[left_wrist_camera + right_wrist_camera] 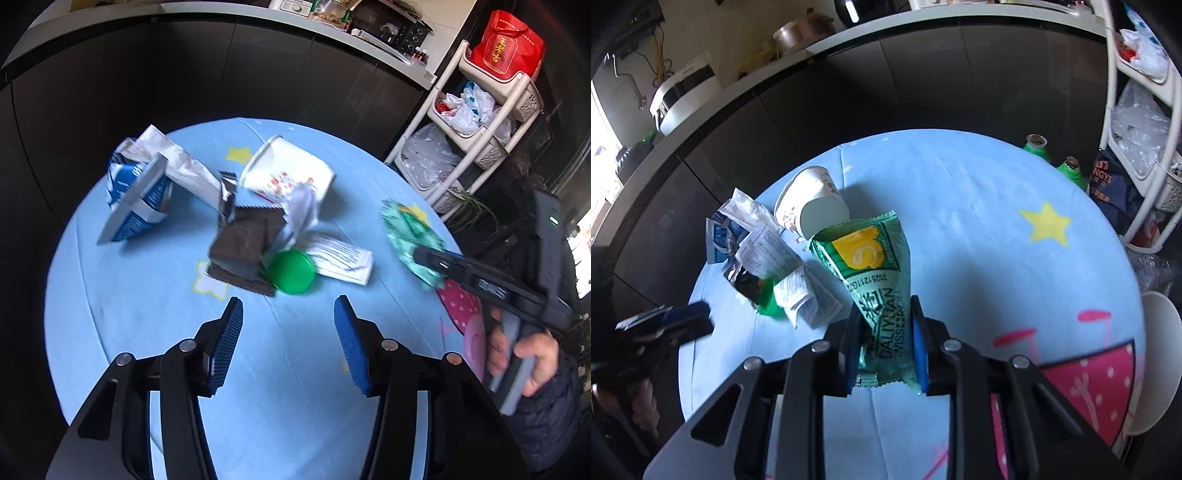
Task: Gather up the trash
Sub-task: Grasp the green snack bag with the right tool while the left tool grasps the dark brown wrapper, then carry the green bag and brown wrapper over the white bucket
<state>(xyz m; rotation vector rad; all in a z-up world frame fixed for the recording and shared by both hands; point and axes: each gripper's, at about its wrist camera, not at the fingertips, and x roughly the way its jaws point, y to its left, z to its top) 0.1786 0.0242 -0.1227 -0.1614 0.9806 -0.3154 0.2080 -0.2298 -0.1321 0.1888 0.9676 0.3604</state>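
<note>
Pinching one green snack wrapper (877, 280) by its near end, the right gripper (886, 343) has it ready to lift off the blue table (979, 206). The left gripper (288, 332) hangs half-open and empty above the heap. Beyond its pads lie one green lid (291, 271), one brown wrapper (243, 243), one printed leaflet (341, 258), then one tipped paper cup (286, 171) and a blue-and-white packet (138, 192), all uncollected.

Right gripper (886, 332) pads clamp green snack wrapper (875, 273) above blue tablecloth (960, 206). Tipped paper cup (812, 203), crumpled paper (786, 273), green lid (768, 299) lie left of it.
</note>
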